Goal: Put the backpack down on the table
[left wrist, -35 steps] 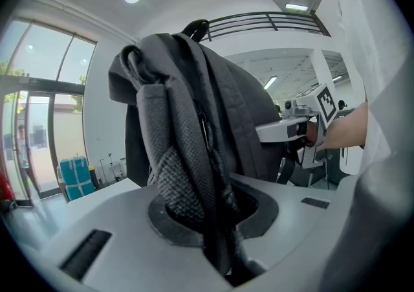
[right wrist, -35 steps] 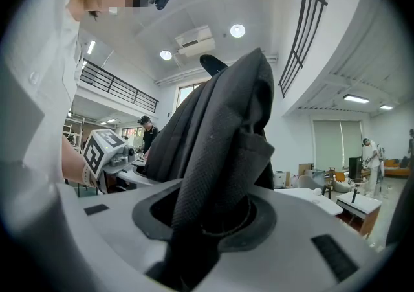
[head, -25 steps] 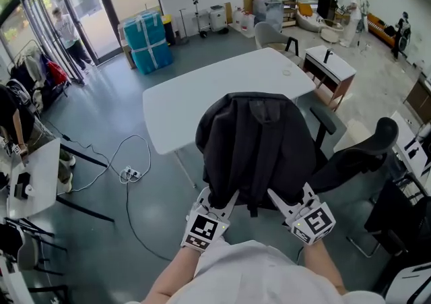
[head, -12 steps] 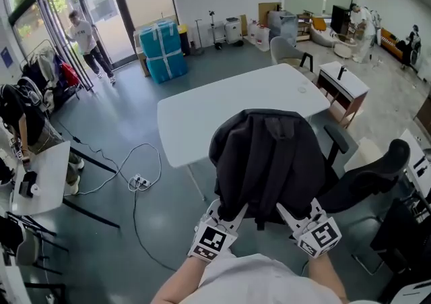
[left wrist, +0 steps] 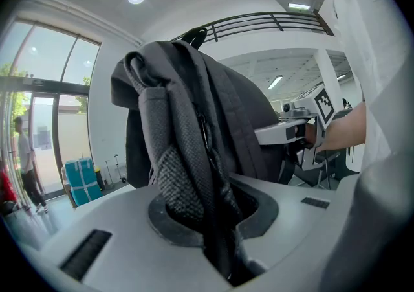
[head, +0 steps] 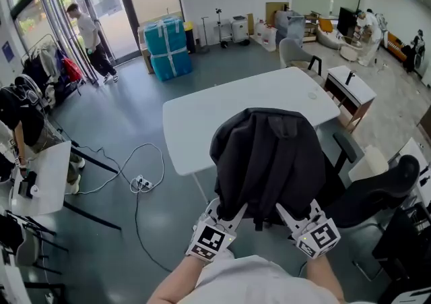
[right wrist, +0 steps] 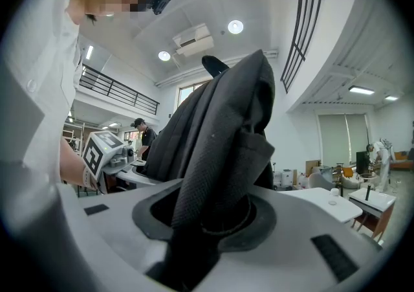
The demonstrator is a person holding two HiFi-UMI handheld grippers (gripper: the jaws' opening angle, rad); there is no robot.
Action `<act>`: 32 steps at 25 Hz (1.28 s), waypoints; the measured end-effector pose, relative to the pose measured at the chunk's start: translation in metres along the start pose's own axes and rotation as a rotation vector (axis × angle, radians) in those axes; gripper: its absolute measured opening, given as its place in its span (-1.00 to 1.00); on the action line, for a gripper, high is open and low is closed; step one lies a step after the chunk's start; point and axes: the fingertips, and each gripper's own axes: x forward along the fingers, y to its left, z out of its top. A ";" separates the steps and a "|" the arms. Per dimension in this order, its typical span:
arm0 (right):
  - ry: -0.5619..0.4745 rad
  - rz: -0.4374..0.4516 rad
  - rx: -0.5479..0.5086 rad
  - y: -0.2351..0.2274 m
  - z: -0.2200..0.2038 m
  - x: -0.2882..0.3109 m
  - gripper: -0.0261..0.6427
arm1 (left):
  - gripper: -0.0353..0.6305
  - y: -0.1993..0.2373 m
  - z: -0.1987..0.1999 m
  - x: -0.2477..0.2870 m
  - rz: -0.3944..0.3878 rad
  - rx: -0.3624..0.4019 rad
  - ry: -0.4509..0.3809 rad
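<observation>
You are holding the backpack point(head: 269, 154) up in the air near the table point(head: 202, 120), with the fingers point(left wrist: 116, 219) of your left gripper point(head: 230, 211) and right gripper point(head: 285, 211) pinching its cloth, so a weak pinch could be dropping it early.

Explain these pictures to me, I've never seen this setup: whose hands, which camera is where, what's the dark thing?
No robot arm here: a person holds hand tongs in each hand. The wide picture comes from a camera on the person's head, looking down; the left tongs and right tongs show at its bottom, each with a marker cube. The other two pictures come from cameras riding on the tongs, looking along their jaws. Both tongs are clamped on the fabric of a dark backpack, held up in the air, not yet set down. Beyond it stands the white table, bearing a small pale item near its far corner, too small to name.
</observation>
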 end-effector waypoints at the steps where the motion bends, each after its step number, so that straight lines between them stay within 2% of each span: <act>1: -0.001 0.000 0.002 0.000 0.001 0.008 -0.49 | -0.64 0.008 -0.001 0.000 0.000 0.000 0.001; 19: -0.014 -0.014 0.004 -0.009 0.010 0.164 -0.49 | -0.64 0.164 -0.021 0.009 -0.003 0.001 -0.018; 32: -0.004 -0.034 -0.006 -0.026 0.019 0.215 -0.49 | -0.65 0.217 -0.018 0.026 -0.011 -0.014 -0.037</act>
